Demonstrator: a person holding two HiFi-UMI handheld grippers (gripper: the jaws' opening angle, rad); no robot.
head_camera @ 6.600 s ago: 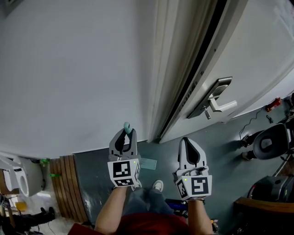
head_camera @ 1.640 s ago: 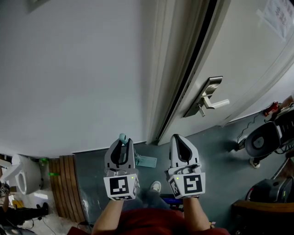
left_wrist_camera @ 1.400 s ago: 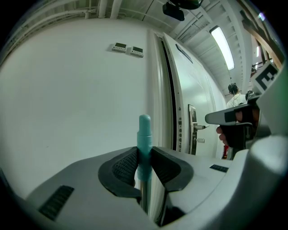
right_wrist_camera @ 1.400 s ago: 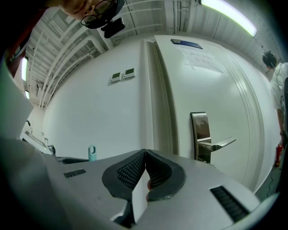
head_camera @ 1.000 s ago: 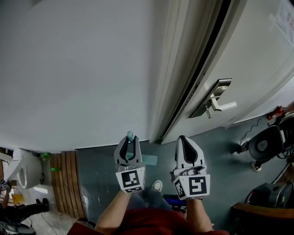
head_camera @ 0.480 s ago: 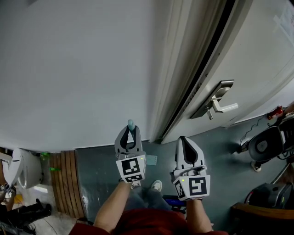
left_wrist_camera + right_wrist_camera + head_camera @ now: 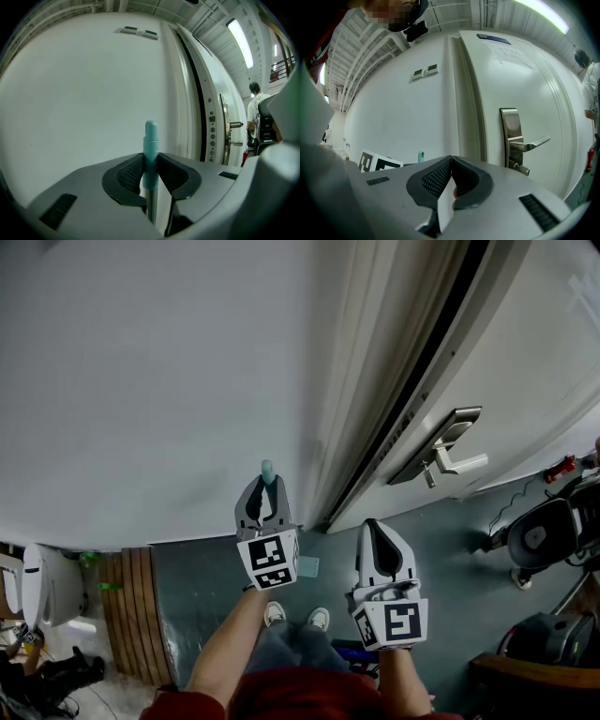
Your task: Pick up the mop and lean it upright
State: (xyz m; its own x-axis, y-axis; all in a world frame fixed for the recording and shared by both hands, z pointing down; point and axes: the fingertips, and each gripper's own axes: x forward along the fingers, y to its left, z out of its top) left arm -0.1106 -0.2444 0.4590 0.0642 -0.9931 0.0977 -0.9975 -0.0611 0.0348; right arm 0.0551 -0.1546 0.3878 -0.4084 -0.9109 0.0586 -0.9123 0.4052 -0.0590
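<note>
Head view: the left tool [image 7: 268,493] holds the mop handle [image 7: 267,470] upright, close to the wall [image 7: 141,381] and just left of the door frame [image 7: 352,427]. Let go before the top rests on the wall, it would likely slide sideways and topple. The right tool [image 7: 379,531] hangs beside it.

Left gripper view: the jaws clamp the teal end cap, with slim, smooth metal pole below.

Right gripper view: the jaws are closed together on nothing.

Head view looks steeply down; both gripper views face the wall [image 7: 141,381] (all share the door handle [image 7: 442,448])
</note>
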